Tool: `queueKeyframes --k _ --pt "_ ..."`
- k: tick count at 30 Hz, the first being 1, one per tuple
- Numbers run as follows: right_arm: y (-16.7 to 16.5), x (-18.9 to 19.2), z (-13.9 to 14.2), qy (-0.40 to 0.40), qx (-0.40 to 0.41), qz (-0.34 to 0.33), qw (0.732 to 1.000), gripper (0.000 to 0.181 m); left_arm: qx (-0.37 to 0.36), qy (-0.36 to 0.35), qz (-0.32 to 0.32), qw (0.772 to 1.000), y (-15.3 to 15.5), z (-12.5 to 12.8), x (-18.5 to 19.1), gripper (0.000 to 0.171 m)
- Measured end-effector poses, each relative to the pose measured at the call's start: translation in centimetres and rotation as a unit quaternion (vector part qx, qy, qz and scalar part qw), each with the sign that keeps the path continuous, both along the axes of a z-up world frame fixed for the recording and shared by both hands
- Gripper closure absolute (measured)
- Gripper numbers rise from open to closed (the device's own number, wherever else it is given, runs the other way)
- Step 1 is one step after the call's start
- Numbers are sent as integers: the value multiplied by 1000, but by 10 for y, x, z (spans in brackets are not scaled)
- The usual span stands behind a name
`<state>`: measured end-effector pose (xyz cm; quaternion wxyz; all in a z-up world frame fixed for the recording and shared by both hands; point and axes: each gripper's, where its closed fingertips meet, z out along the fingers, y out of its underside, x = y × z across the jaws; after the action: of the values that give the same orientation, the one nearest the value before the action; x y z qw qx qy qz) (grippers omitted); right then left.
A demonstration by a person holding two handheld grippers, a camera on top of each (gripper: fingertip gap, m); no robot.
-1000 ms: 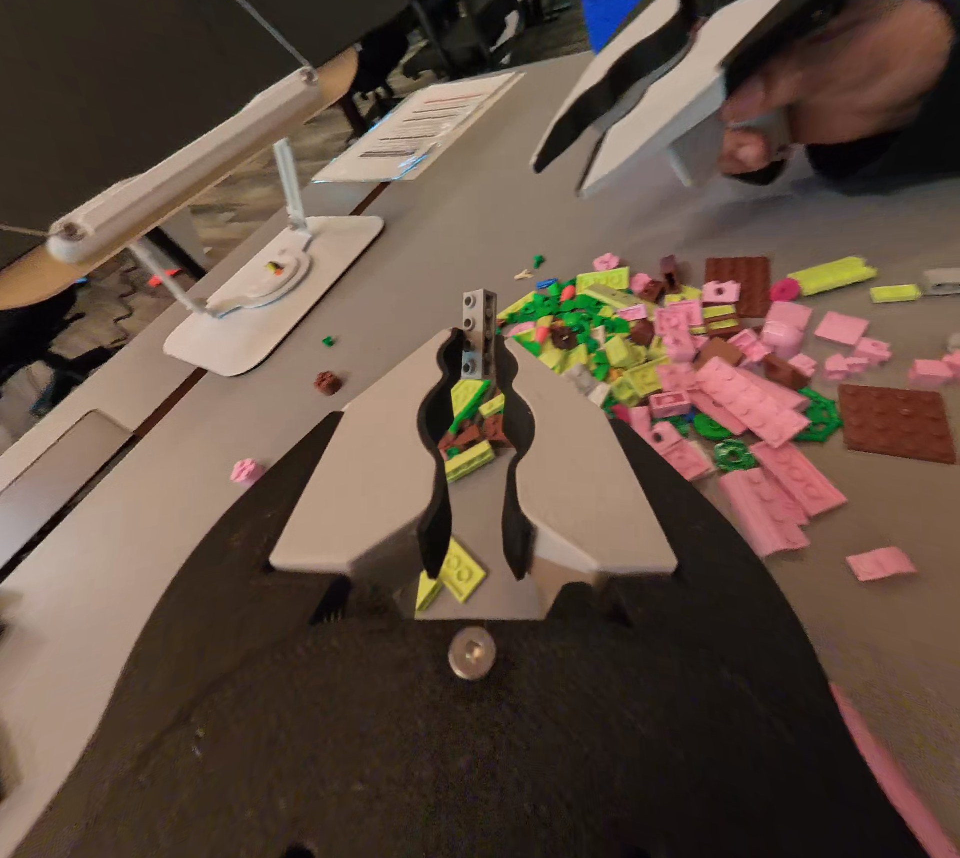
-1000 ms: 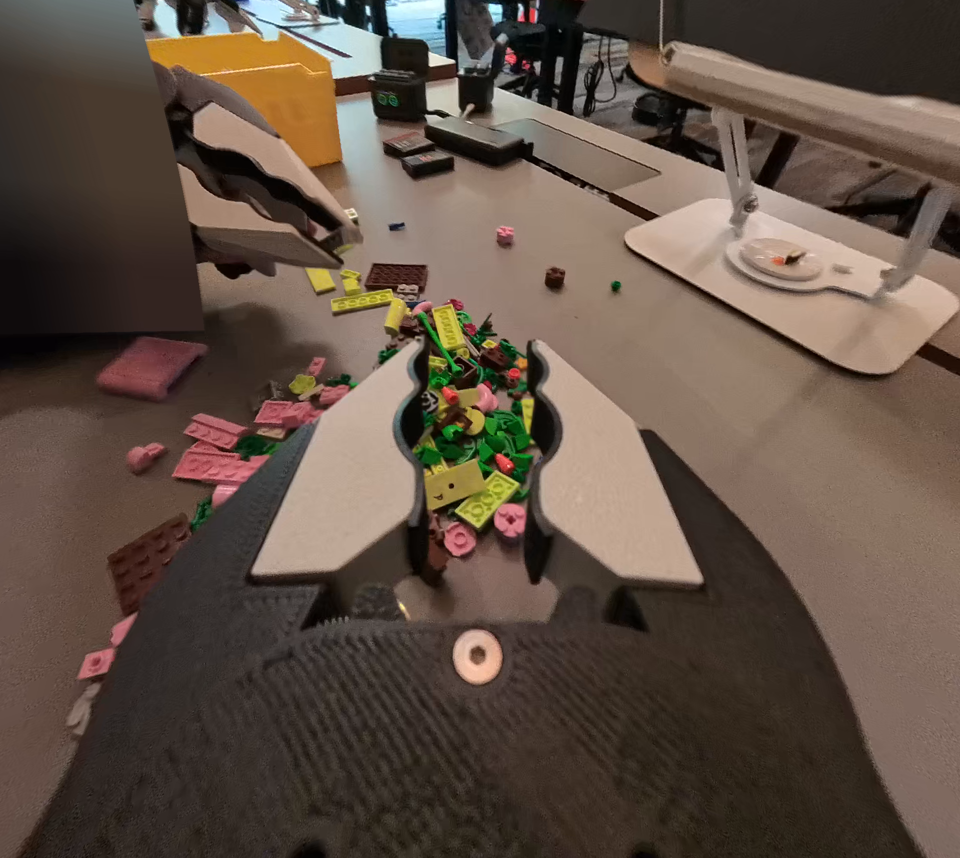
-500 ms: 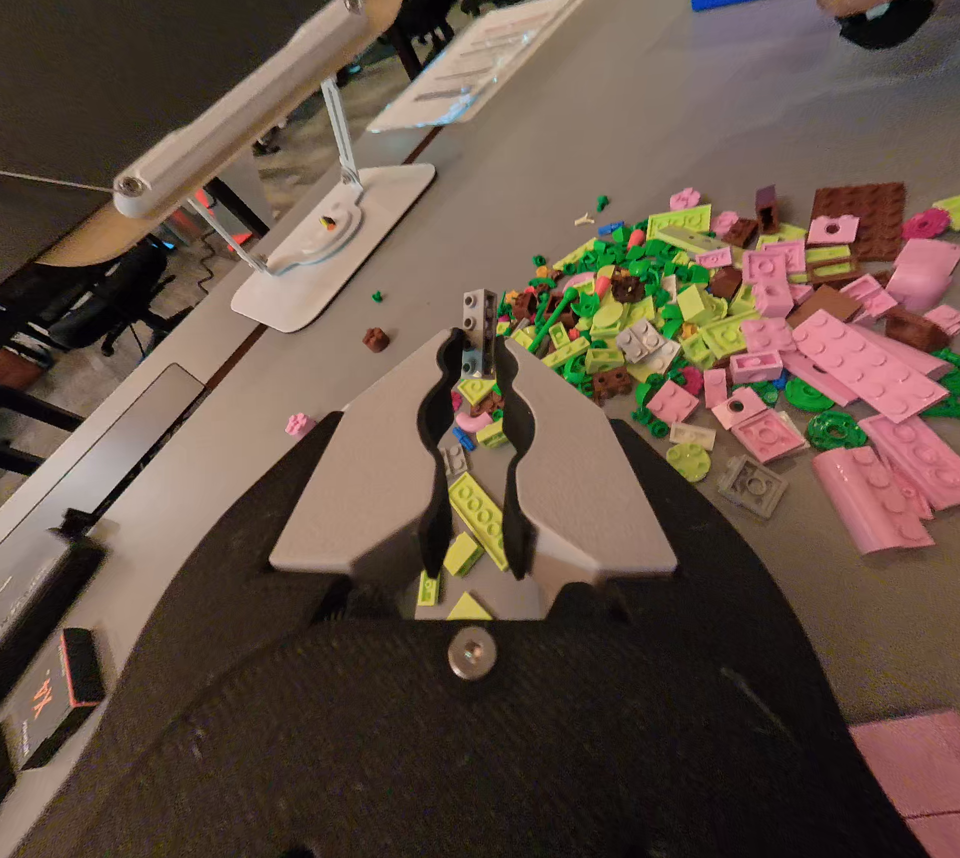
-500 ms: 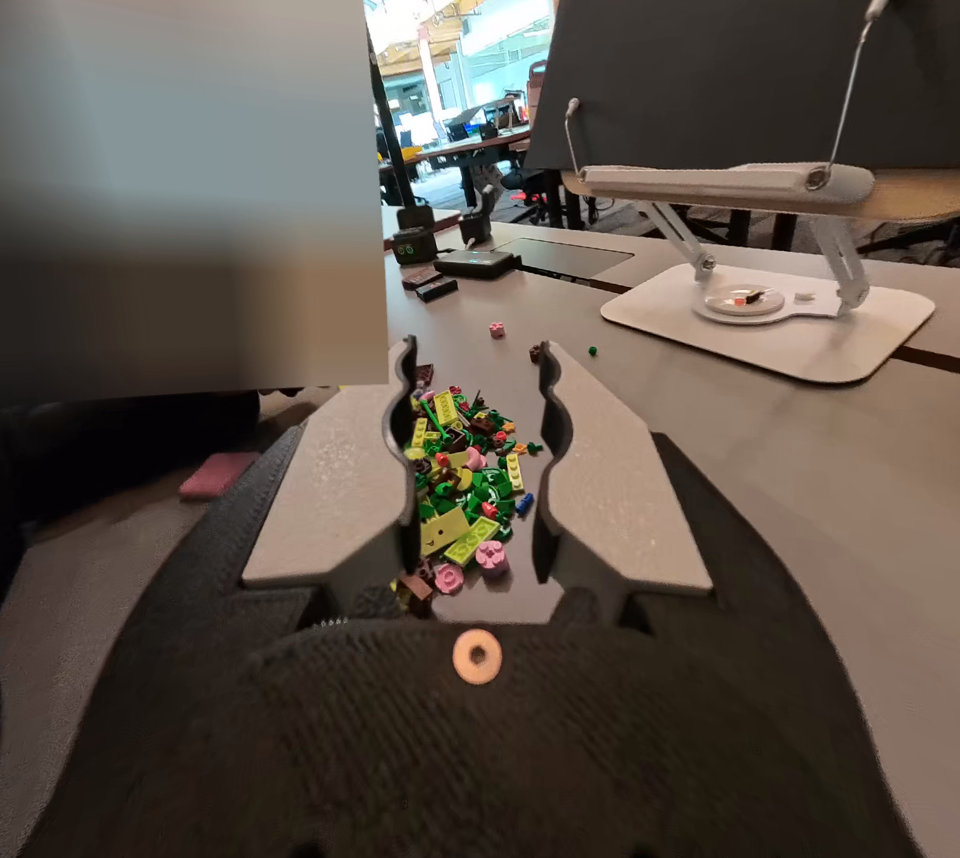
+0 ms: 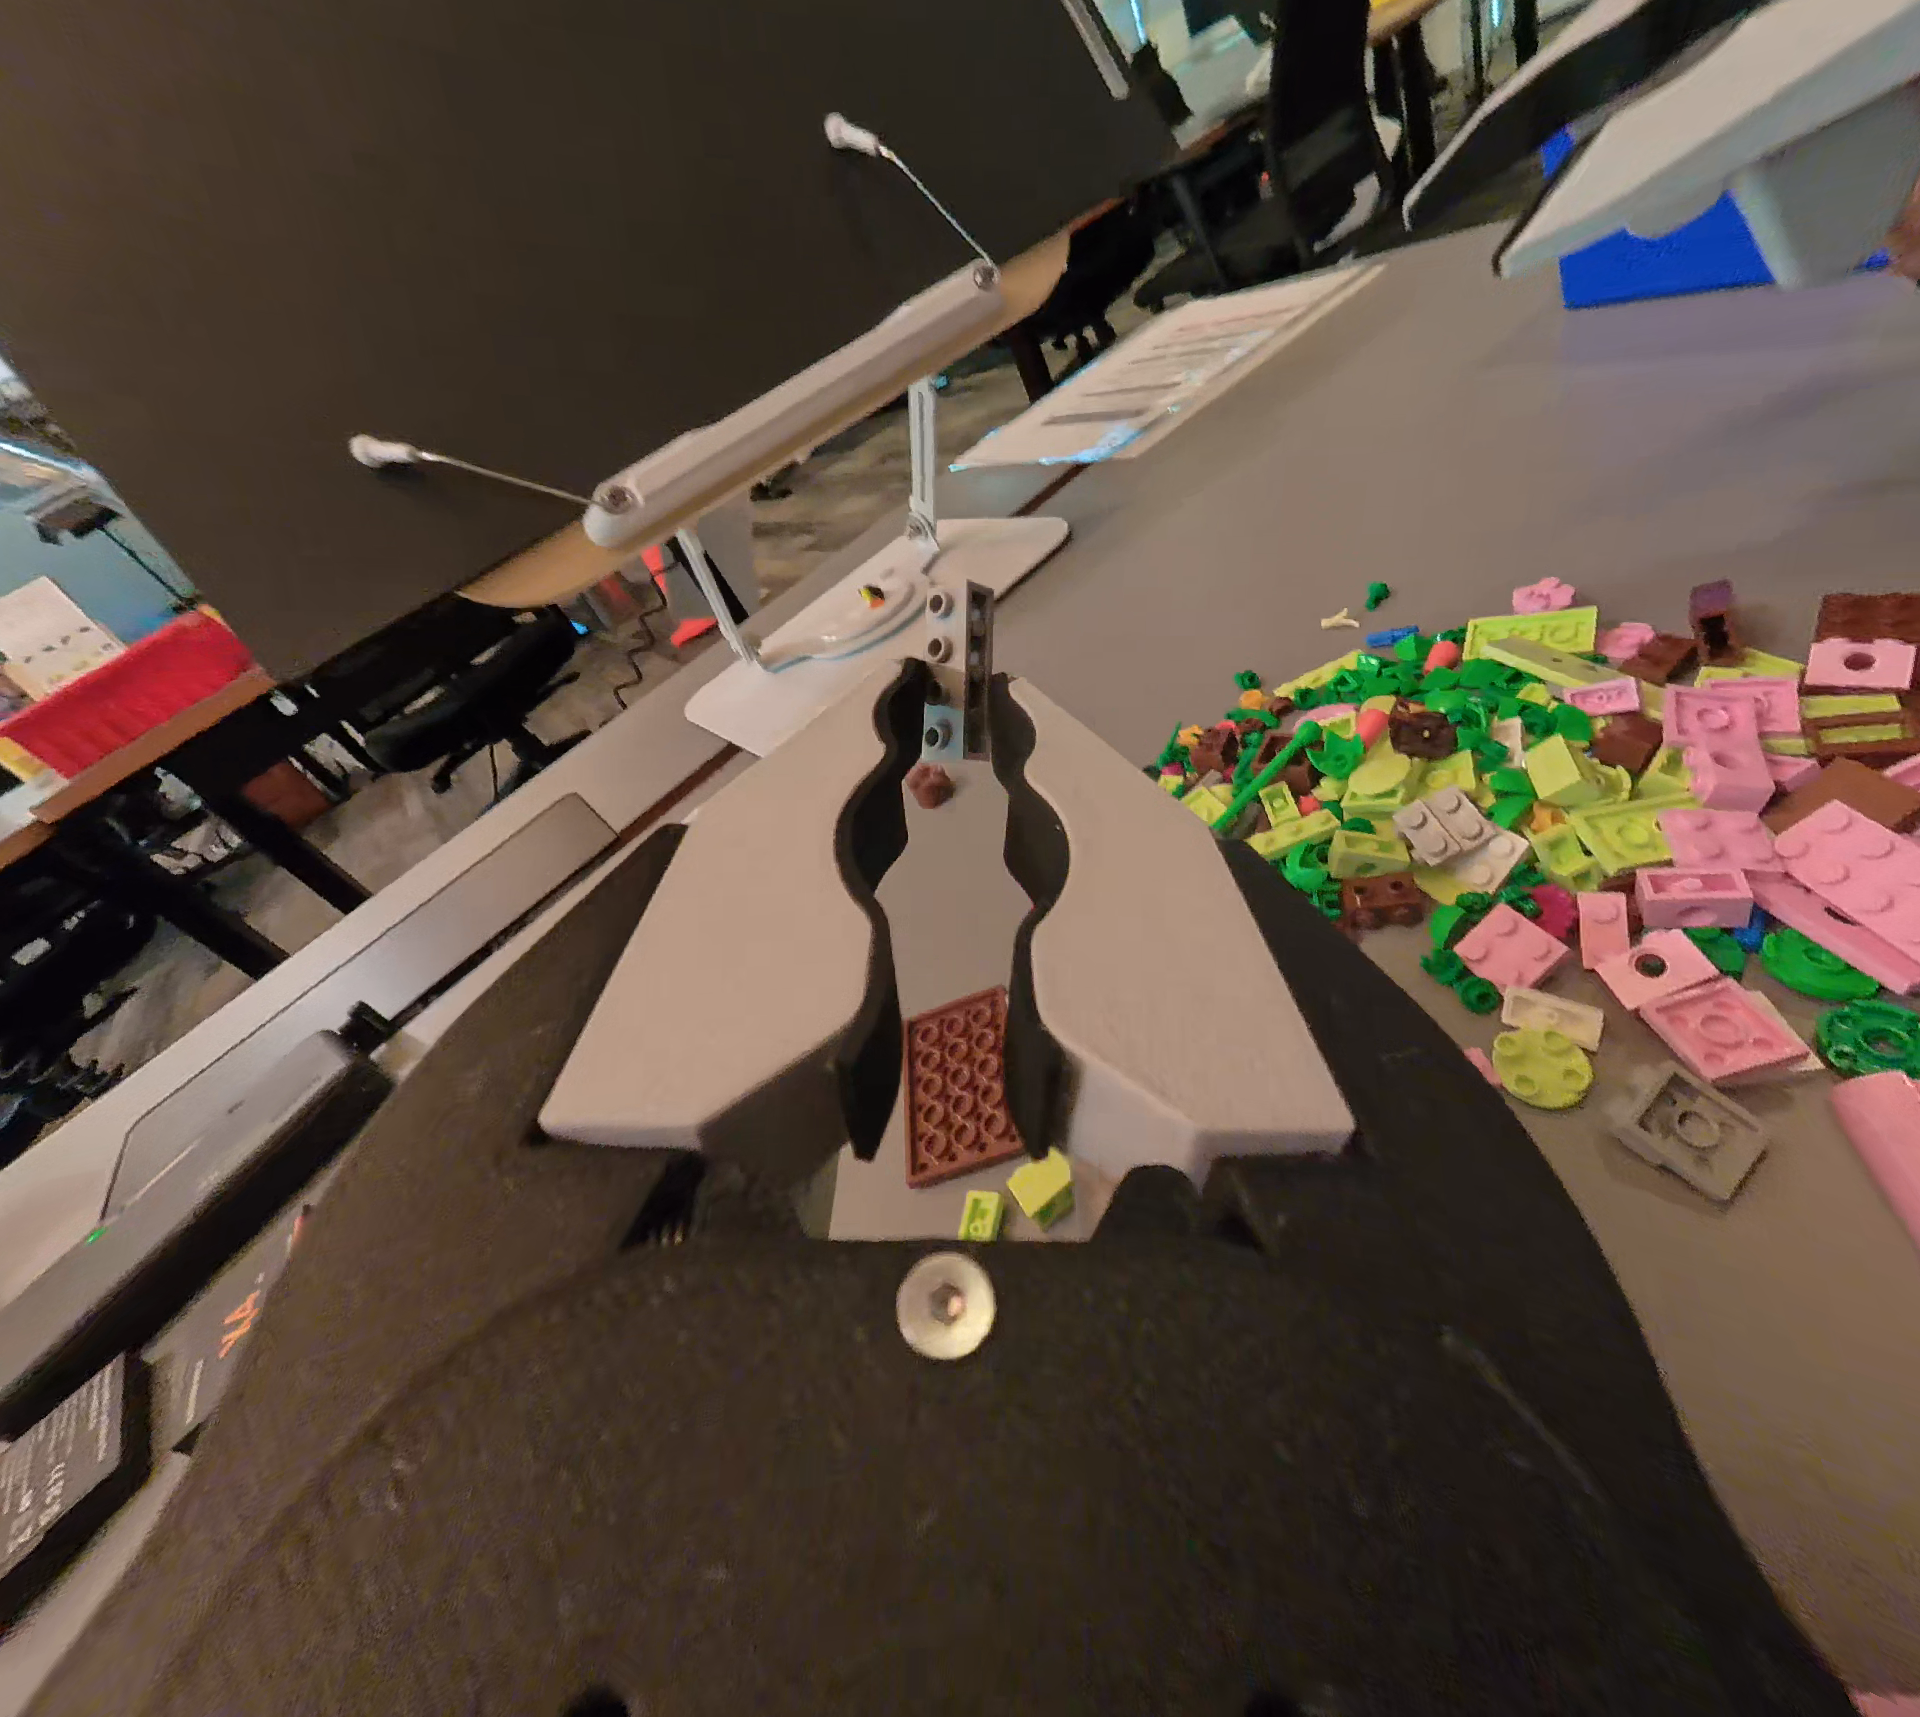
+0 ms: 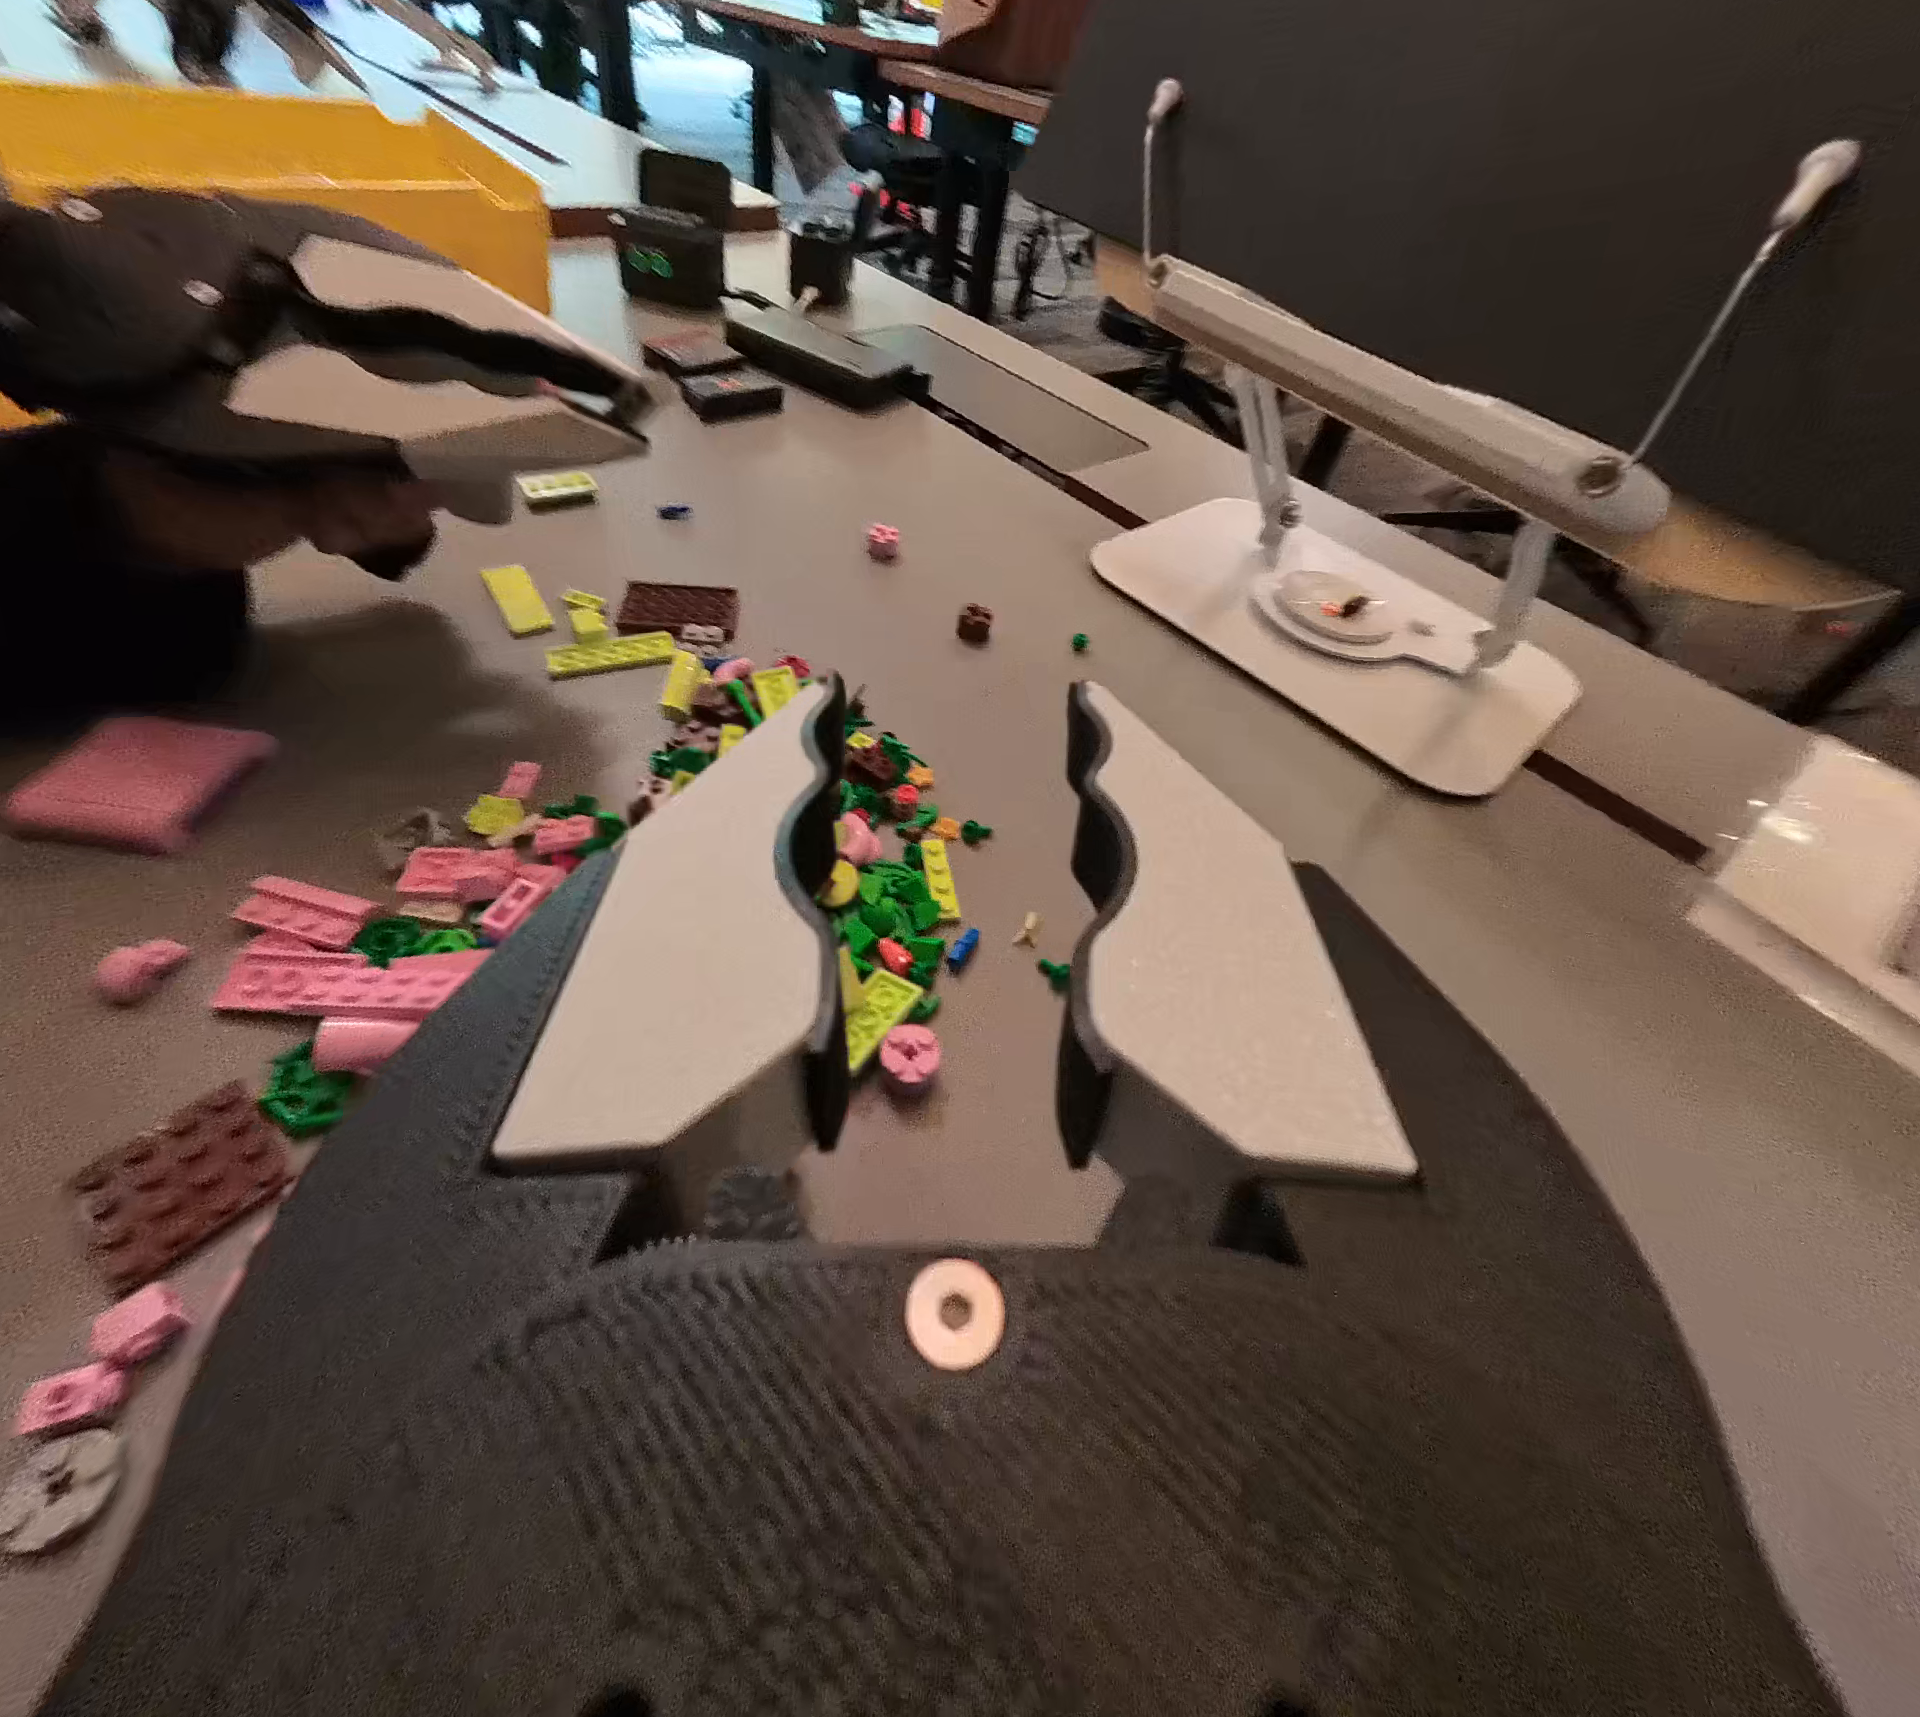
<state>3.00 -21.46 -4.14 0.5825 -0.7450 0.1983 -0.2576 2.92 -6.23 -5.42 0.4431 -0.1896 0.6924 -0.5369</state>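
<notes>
My left gripper (image 5: 958,699) is shut on a small grey brick piece (image 5: 961,668) that stands upright between its tips, held above the grey table (image 5: 1455,472). It also shows at the left of the right wrist view (image 6: 613,405). A pile of pink, lime, green and brown bricks (image 5: 1579,794) lies to its right. A brown plate (image 5: 961,1085) lies on the table under the left fingers. My right gripper (image 6: 951,701) is open and empty above the near edge of the same pile (image 6: 883,888). It also shows at the top right of the left wrist view (image 5: 1455,213).
A white stand with a tilted arm (image 6: 1351,628) sits on the table beyond the pile (image 5: 831,441). A yellow bin (image 6: 260,181) and black devices (image 6: 810,358) stand at the back. A pink pad (image 6: 135,779) lies left. A blue bin (image 5: 1662,254) and a paper sheet (image 5: 1164,379) lie far right. The grippers' ends are close to 15 cm from one another. The brown plate (image 5: 961,1085) is about 11 cm from my left fingertips. The right camera catches it too, in the right wrist view (image 6: 660,602).
My left gripper has swung left and tilted up with the grey piece still held. My right gripper has opened wider and lowered towards the pile.
</notes>
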Motion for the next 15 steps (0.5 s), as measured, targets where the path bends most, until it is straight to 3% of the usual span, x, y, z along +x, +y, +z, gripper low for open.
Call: queueKeyframes --k 7,12,15 --pt "2 2 -18 -55 -96 -28 994 143 0 -30 8 1000 -1 1 -1 162" --pt "20 -19 -14 -15 -52 36 998 142 14 -37 -4 999 -7 -1 -7 162" --pt "26 -31 0 -15 -23 62 998 144 23 -37 -61 997 -23 5 -20 162"
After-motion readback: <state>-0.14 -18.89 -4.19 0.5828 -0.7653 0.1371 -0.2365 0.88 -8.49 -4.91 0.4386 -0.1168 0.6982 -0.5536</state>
